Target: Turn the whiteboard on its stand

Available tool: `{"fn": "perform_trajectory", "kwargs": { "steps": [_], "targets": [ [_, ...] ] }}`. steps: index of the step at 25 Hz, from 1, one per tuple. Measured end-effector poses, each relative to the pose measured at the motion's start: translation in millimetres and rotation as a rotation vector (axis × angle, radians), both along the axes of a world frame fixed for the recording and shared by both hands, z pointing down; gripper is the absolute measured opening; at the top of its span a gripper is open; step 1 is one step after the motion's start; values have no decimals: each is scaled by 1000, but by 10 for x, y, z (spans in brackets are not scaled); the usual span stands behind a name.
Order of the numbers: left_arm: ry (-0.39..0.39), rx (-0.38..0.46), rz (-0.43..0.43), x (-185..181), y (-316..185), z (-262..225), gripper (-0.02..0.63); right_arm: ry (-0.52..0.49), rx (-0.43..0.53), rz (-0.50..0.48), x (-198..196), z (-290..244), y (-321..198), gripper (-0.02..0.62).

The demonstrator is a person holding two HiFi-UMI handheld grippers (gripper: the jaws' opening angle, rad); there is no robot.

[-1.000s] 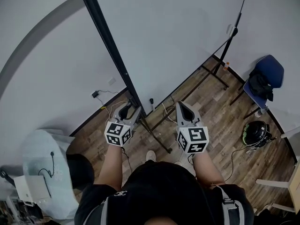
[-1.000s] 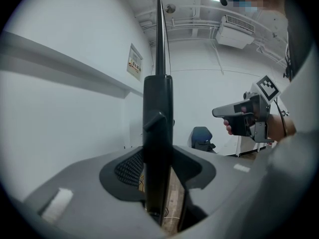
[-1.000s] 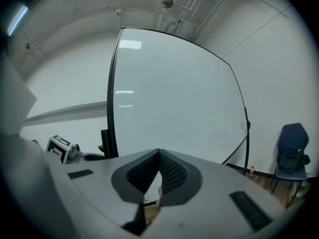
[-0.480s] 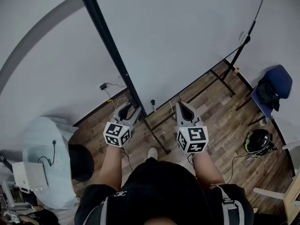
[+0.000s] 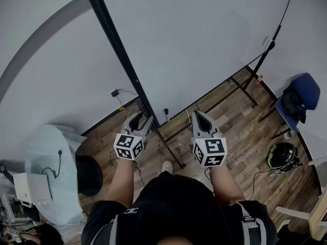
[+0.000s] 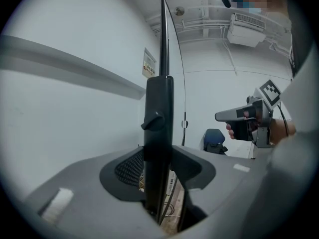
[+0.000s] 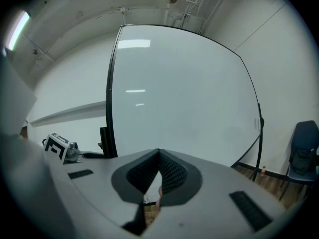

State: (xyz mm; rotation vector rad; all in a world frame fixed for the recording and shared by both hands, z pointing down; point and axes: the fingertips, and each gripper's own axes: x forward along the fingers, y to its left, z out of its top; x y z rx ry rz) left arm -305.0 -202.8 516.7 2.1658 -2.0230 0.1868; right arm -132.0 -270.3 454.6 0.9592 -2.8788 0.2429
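Observation:
The whiteboard (image 5: 194,40) is a tall white panel in a black frame, standing close in front of me. Its near black upright (image 5: 117,50) runs down to my left gripper (image 5: 139,117). In the left gripper view that upright (image 6: 158,133) stands between the jaws, and my left gripper (image 6: 159,158) is shut on it. My right gripper (image 5: 197,115) hangs to the right of it, just before the board's lower edge. Its jaws meet at the tips with nothing held, and the right gripper view looks past the right gripper (image 7: 159,156) at the whiteboard's face (image 7: 184,93).
The stand's black foot bar (image 5: 171,154) lies on the wood floor by my feet. The far leg (image 5: 248,88) is at the right. A blue chair (image 5: 299,98) and a dark helmet (image 5: 282,155) sit further right. A pale round table (image 5: 48,162) is at the left, and cables (image 5: 125,106) lie by the wall.
The board's far end, the chair and the helmet have shifted to the right in the head view. Both grippers keep their places, the left one still on the upright.

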Motion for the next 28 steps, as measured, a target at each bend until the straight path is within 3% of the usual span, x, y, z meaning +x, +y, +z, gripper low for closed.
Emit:
{"fn": "perform_trajectory", "kwargs": {
  "steps": [7, 11, 14, 18, 21, 24, 28],
  "targets": [
    [60, 18, -120, -22, 80, -107, 181, -2, 10, -17, -20, -41, -19, -8],
    [-8, 36, -194, -50, 198, -271, 181, -11, 14, -36, -51, -67, -14, -8],
    [-18, 97, -257, -116, 376, -501, 176, -11, 13, -53, -57, -64, 15, -8],
    [-27, 160, -308, -82, 537, -809, 62, -10, 4, -65, -23, -27, 17, -8],
    [-33, 176, -308, 70, 518, -935, 9, -21, 6, -56, 23, -28, -1, -8],
    [-3, 181, -285, 308, 448, -976, 11, -43, 25, -24, 140, -68, -24, -8],
    [-49, 160, -265, 580, 260, -928, 9, -103, 59, 21, 350, -153, -57, -8]
  ]
}}
